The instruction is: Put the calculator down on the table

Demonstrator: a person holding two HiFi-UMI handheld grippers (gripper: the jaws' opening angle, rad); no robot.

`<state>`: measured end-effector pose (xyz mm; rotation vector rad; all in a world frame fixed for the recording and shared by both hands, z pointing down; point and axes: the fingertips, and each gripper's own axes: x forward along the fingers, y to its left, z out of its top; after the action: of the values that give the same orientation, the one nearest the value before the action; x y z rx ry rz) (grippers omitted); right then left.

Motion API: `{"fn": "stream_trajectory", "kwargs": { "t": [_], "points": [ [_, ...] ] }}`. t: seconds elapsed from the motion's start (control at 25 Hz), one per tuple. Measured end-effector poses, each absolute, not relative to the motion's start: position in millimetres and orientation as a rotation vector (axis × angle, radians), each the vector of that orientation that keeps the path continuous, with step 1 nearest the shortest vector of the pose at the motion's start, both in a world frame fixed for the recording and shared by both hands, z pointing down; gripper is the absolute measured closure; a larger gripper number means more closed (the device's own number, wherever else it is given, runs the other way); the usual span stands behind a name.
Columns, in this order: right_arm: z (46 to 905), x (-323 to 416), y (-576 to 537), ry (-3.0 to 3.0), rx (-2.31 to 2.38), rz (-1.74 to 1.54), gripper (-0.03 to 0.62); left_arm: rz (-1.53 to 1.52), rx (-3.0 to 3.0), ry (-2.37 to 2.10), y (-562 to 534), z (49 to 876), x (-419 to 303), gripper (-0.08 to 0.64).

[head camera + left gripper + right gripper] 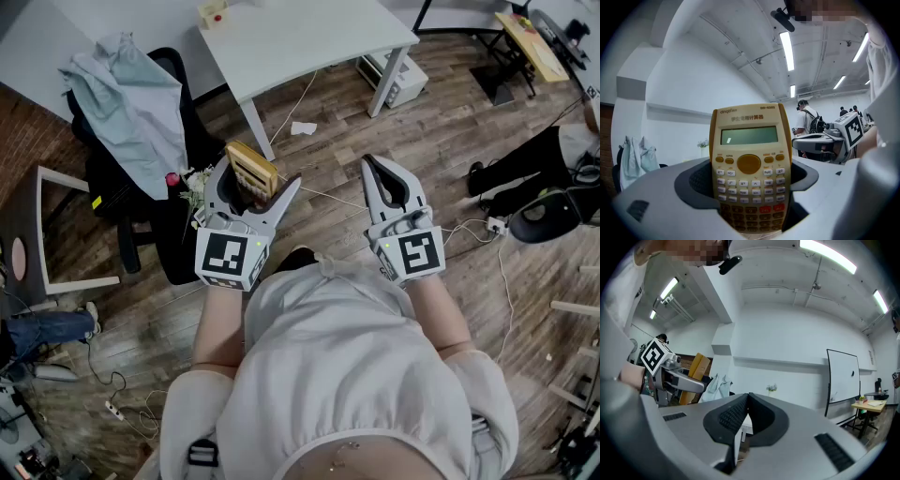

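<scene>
calculator (750,168) — tan-gold scientific model; blank grey-green display; pale keys above, darker rows with one red key below; upright, keypad towards the left gripper view; lower end clamped between the fingers (656,192) of the left gripper (260,178) — held off the white surface (309,37), near its front edge

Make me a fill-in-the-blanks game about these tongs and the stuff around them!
1. The left tongs grip a yellow ___.
2. The right tongs hold nothing and their jaws are ___.
3. The table in front of the person is coloured ___.
Missing words: calculator; shut; white.
</scene>
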<state>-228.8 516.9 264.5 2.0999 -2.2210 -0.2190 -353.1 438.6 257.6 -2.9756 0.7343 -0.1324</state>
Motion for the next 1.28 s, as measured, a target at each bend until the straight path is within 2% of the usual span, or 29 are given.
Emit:
{"fn": "stream_trajectory", "kwargs": {
  "t": [0.76,1.04,1.28],
  "points": [
    [272,-180,524,-2.152,2.198,-0.160,0.588,-0.160,-3.007,0.746,433,266,-321,0.144],
    [287,-151,469,-2.147,2.171,-0.126,0.588,-0.201,-3.022,0.772,382,286,-295,0.144],
    [289,-111,386,-2.128,2.164,-0.098,0.588,-0.187,-3.037,0.791,296,286,-254,0.144]
  ]
}}
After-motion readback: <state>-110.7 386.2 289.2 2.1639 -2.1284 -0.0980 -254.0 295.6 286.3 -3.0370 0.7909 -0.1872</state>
